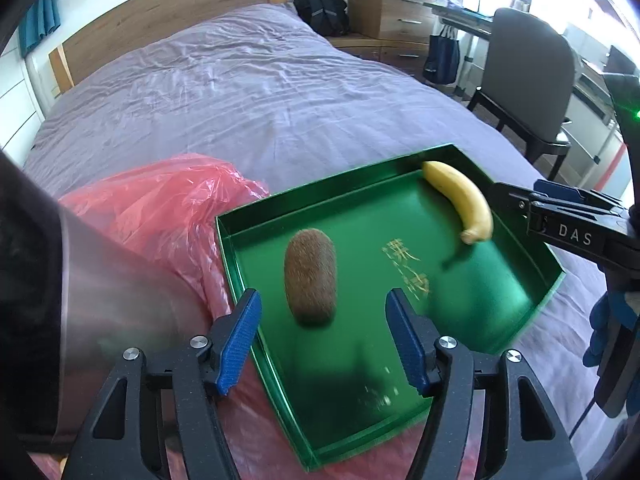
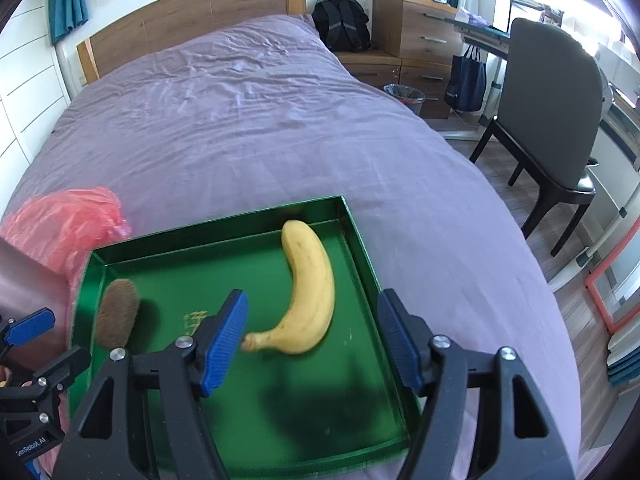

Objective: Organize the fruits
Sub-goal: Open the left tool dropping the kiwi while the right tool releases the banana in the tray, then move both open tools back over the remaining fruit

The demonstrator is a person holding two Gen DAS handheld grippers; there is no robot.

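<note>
A green tray (image 1: pixel 520 304) (image 2: pixel 360 240) lies on the purple bed. In it a brown kiwi (image 1: pixel 310 276) (image 2: pixel 117 312) rests on the left and a yellow banana (image 1: pixel 460 198) (image 2: pixel 310 286) on the right. My left gripper (image 1: pixel 324 340) hovers just above and in front of the kiwi, its blue pads apart and touching nothing. Open too, my right gripper (image 2: pixel 312 340) hangs over the banana's stem end without contact. The right gripper (image 1: pixel 520 200) also shows at the right edge of the left wrist view, and the left gripper (image 2: pixel 36 344) at the lower left of the right wrist view.
A crumpled red plastic bag (image 1: pixel 168 204) (image 2: pixel 60 224) lies left of the tray and partly under it. The purple bedcover (image 2: pixel 260 128) stretches beyond to a wooden headboard. A dark chair (image 2: pixel 552 120), drawers, a backpack and a bin stand on the right.
</note>
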